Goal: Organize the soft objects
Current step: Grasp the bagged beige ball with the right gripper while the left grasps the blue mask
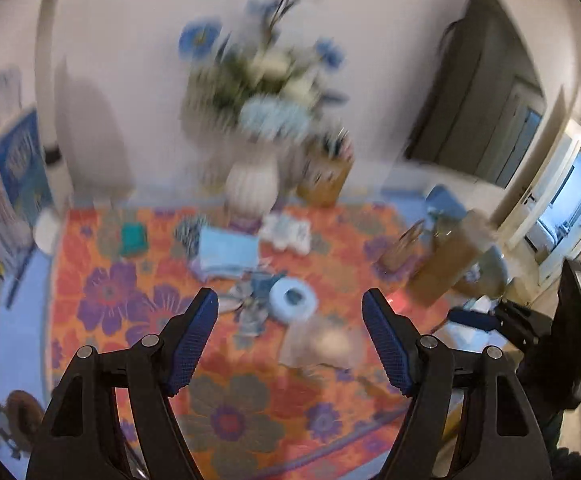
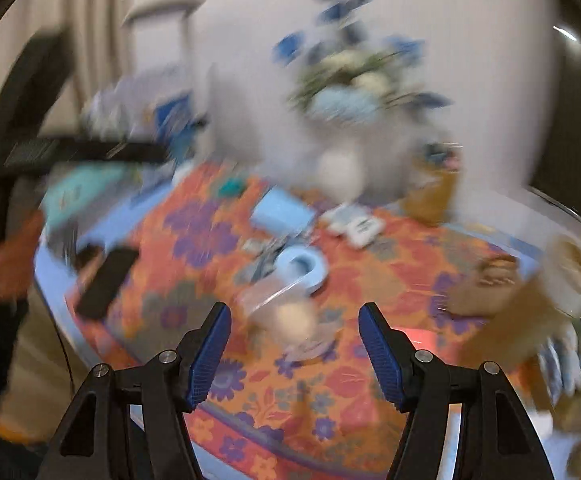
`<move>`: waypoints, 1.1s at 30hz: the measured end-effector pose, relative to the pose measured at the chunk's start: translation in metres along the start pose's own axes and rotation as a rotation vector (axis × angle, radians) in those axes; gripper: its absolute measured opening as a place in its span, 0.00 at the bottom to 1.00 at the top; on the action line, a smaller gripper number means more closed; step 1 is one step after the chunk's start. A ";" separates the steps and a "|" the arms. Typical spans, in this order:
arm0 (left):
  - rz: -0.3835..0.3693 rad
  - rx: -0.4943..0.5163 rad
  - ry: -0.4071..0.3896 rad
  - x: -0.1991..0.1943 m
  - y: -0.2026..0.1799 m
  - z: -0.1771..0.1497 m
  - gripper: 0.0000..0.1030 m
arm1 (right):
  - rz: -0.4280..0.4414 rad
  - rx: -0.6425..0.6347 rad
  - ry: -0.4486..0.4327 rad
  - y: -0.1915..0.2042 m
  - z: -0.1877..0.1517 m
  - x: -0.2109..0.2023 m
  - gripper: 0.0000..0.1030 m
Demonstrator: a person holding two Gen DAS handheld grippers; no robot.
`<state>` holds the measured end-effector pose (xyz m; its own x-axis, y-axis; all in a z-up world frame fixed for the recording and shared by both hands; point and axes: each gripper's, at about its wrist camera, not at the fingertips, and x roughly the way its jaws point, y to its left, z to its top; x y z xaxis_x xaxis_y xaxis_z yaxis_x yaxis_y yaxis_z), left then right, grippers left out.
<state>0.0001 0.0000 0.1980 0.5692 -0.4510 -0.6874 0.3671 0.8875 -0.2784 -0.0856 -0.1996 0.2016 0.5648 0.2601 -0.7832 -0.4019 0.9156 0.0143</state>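
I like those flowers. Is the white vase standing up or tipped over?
Standing up: the white ribbed vase sits upright on the flowered tablecloth, blue and white flowers pointing upward.

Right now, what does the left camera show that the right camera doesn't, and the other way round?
Only the left camera shows the doorway at the right edge and the other gripper's black body.

Only the right camera shows the black phone near the table's left edge and a hand at the far left.

Both show the flowered tablecloth, the white vase of blue flowers, the pale blue ring, the blue folded cloth, and open, empty blue fingers.
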 end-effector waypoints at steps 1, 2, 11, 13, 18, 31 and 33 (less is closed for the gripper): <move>-0.006 -0.014 0.015 0.011 0.009 -0.003 0.71 | 0.009 -0.019 0.020 0.003 -0.001 0.010 0.63; -0.019 -0.029 0.036 0.027 0.018 0.000 0.71 | 0.025 -0.040 0.052 0.005 -0.005 0.027 0.63; -0.005 -0.175 0.164 0.156 0.069 0.032 0.70 | 0.056 -0.105 0.191 -0.007 -0.002 0.130 0.63; 0.008 -0.186 0.190 0.178 0.076 0.037 0.69 | 0.056 -0.106 0.212 -0.010 -0.003 0.143 0.63; 0.028 -0.187 0.198 0.203 0.082 0.040 0.66 | 0.108 -0.105 0.206 -0.019 -0.007 0.156 0.63; -0.013 -0.151 0.228 0.210 0.055 0.032 0.10 | 0.128 -0.088 0.232 -0.010 -0.031 0.161 0.39; -0.003 -0.163 0.192 0.205 0.052 0.032 0.07 | 0.105 -0.070 0.207 -0.009 -0.033 0.151 0.38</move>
<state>0.1590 -0.0496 0.0637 0.4124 -0.4417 -0.7968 0.2362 0.8966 -0.3747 -0.0204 -0.1790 0.0628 0.3602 0.2774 -0.8907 -0.5037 0.8615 0.0646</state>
